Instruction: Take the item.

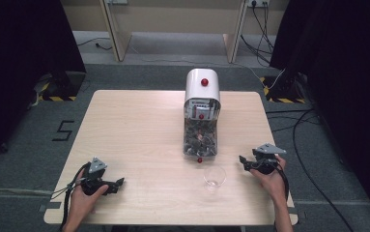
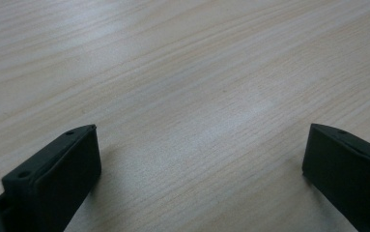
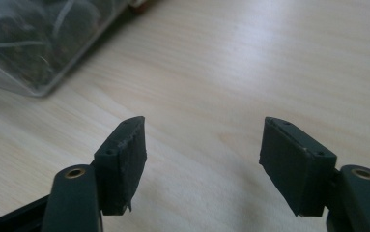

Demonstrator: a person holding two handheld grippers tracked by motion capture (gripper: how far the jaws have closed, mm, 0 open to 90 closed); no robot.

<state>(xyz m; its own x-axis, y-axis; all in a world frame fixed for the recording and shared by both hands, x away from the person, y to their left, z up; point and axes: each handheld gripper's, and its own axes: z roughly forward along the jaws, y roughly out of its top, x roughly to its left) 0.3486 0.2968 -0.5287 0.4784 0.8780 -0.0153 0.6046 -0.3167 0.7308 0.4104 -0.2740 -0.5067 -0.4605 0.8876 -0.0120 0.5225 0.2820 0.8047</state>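
A white dispenser with a red knob stands at the table's middle back, its clear bin full of dark pieces. The bin's corner appears at the upper left of the right gripper view. A clear plastic cup stands upright in front of the dispenser. My left gripper rests near the front left of the table, open, jaws wide apart over bare wood. My right gripper rests at the front right, open, nothing between its jaws, a short way right of the cup.
The light wooden table has bare room on its left half. A small red piece lies on the table just in front of the bin. Desk legs and cables stand on the floor beyond the table.
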